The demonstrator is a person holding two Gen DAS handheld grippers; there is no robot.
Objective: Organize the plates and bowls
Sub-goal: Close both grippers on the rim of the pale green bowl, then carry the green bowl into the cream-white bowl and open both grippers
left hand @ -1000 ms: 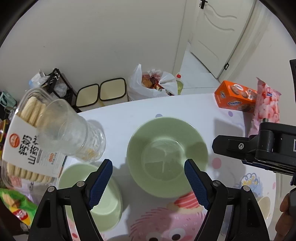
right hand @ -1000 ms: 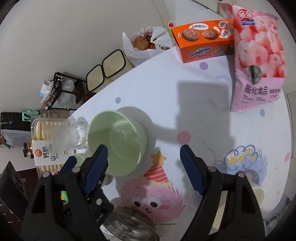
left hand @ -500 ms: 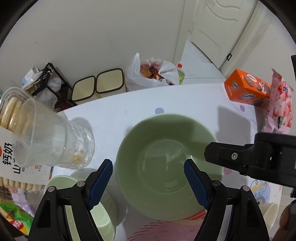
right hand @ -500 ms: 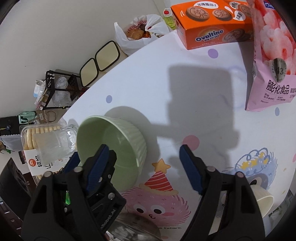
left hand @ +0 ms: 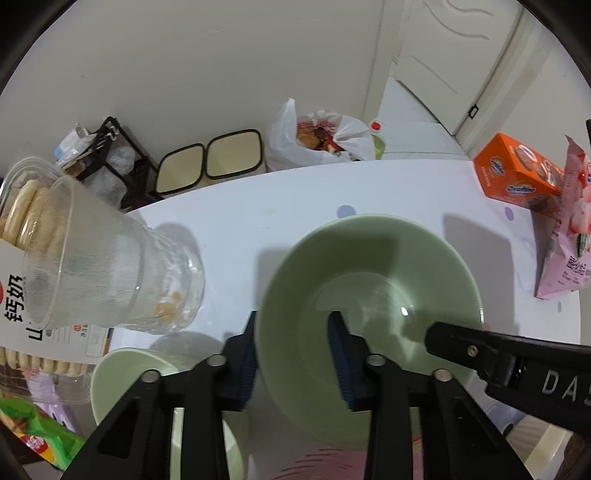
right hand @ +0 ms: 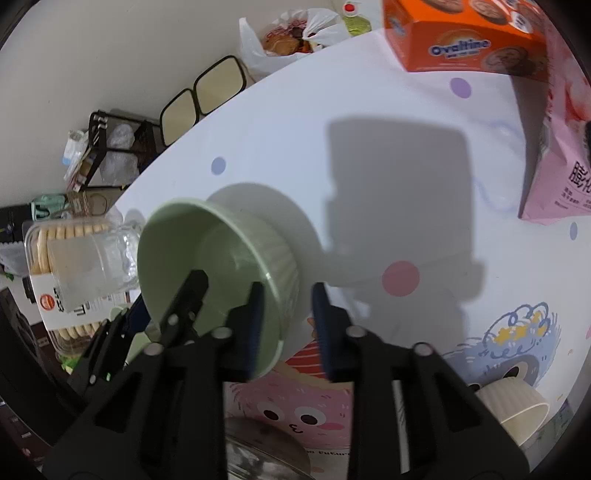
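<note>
The large green bowl sits on the worktop just beside the glass cup. Both tools, left and right, straddle its rim, narrowed. Glazed ceramic looks slippery, heavy, breakable; the rim wall seems the best hold.

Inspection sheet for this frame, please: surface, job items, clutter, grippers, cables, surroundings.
Surface: white table with coloured dots and cartoon prints.
Job's things: large green bowl at centre; second green bowl at its left; cream bowl and metal bowl at the near edge.
Clutter: glass mug, cracker tub, orange biscuit box, pink snack bag.
Grippers: left gripper straddles the large bowl's left rim; right gripper straddles its right rim. Contact unclear on both.
Cables: nothing seen.
Surroundings: two bins, plastic bag, wire rack, door.
</note>
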